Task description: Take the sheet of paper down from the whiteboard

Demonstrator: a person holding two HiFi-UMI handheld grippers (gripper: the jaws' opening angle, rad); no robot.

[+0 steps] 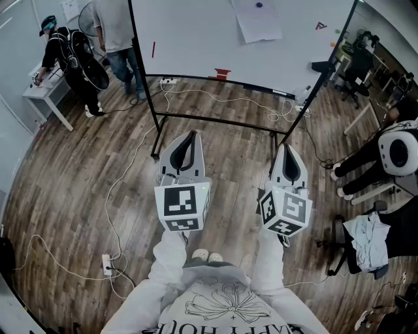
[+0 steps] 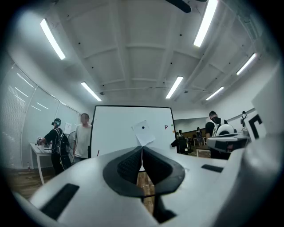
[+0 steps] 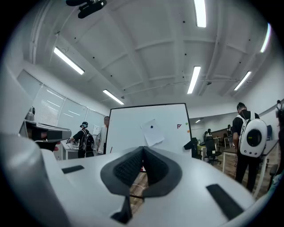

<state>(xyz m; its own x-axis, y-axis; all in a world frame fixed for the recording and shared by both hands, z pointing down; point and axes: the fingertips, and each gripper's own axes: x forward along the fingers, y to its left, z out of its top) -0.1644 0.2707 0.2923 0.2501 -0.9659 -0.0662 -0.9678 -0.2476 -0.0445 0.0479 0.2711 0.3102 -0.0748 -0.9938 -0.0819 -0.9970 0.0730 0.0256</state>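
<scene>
Where it hangs slightly askew near the top of the whiteboard (image 1: 189, 39), the sheet of paper (image 1: 258, 25) is pinned by a small dark magnet (image 1: 259, 5) close to its upper edge. A red mark (image 1: 320, 26) is seen on the board to the paper's right, and a red object (image 1: 222, 73) rests on the board's lower rail. The board is carried on a black frame (image 1: 215, 121) standing on a wooden floor (image 1: 78, 182).

Well apart from the board, both tongs are held level and side by side, pointed toward it. The left tongs (image 1: 191, 134) are fully closed, the dark padded jaws pressed together with nothing between them. The right tongs (image 1: 286, 147) are likewise closed tight and empty. The paper is touched by neither.

A white power strip (image 1: 108, 264) lies on the floor at the lower left. A person in dark clothes (image 1: 72, 59) leans over a white desk (image 1: 42, 98) at the far left, and a white backpack (image 1: 398, 151) is worn by another person at the right.
</scene>
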